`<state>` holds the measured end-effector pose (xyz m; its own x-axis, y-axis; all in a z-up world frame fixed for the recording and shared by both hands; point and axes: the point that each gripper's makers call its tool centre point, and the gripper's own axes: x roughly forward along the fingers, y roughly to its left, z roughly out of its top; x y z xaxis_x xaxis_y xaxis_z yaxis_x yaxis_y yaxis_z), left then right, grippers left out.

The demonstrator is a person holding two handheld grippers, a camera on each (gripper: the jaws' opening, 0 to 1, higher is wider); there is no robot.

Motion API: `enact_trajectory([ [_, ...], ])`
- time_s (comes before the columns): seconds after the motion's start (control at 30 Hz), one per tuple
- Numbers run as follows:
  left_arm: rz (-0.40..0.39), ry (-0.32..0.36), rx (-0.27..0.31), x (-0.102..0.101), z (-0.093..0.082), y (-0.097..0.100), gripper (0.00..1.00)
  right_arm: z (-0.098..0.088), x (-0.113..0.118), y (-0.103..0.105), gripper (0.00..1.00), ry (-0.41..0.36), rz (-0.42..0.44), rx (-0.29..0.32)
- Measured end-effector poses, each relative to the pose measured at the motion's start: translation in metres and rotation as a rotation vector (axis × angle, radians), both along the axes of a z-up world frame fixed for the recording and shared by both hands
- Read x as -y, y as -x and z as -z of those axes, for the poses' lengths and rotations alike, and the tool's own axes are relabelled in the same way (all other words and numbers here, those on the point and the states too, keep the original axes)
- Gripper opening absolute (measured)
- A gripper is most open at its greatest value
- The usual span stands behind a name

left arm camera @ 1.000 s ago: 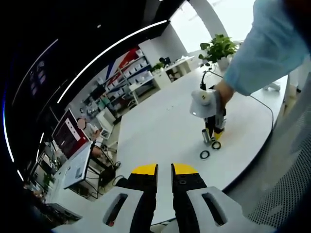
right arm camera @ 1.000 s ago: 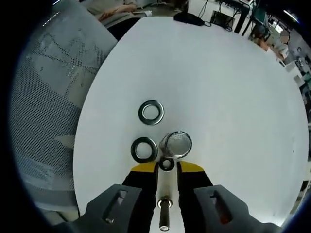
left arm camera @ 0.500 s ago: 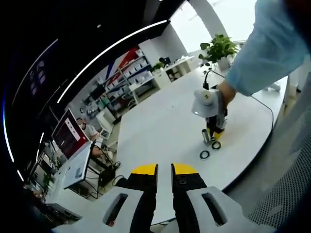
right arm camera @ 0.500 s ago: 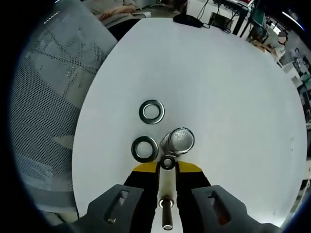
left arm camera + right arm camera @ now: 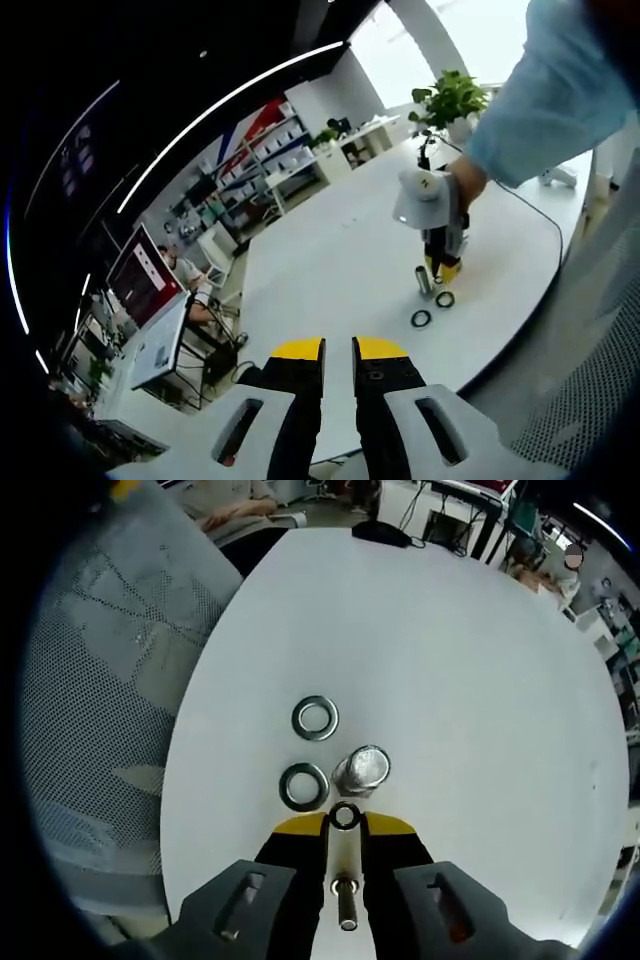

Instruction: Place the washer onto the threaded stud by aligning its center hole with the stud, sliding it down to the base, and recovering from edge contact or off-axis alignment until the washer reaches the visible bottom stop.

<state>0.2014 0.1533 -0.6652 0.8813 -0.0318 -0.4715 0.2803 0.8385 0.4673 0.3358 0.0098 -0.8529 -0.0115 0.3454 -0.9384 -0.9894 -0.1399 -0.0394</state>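
We saw a small washer (image 5: 345, 816) pinched at the tips of the right gripper (image 5: 345, 825), jaws nearly closed on it, hanging just short of the stud's (image 5: 363, 769) shiny top. Two more washers (image 5: 304, 786) (image 5: 315, 718) lay flat on the white table (image 5: 450, 660) left of the stud, the nearer one almost touching it.

The left gripper view gave us the side angle: stud (image 5: 424, 281) upright, right gripper (image 5: 442, 268) above and beside it, both loose washers (image 5: 421, 318) (image 5: 445, 299) near the table's (image 5: 330, 250) edge. Left gripper (image 5: 337, 350) hung well back, jaws a narrow slit apart, holding nothing.

Open tabletop lay beyond the stud; a mesh chair (image 5: 90, 670) crowded the near edge.
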Motion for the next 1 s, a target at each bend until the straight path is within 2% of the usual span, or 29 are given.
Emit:
enact_trajectory([
  [0.57, 0.008, -0.005, -0.001, 0.002, 0.000, 0.000, 0.08, -0.050, 0.023, -0.005, 0.14, 0.018, -0.036, 0.025],
  [0.77, 0.007, -0.007, 0.002, 0.002, -0.001, 0.000, 0.08, -0.057, 0.036, -0.007, 0.14, 0.041, -0.046, 0.036],
  [1.0, 0.008, -0.009, 0.003, 0.002, -0.001, 0.000, 0.08, -0.056, 0.048, -0.006, 0.14, 0.063, -0.042, 0.028],
])
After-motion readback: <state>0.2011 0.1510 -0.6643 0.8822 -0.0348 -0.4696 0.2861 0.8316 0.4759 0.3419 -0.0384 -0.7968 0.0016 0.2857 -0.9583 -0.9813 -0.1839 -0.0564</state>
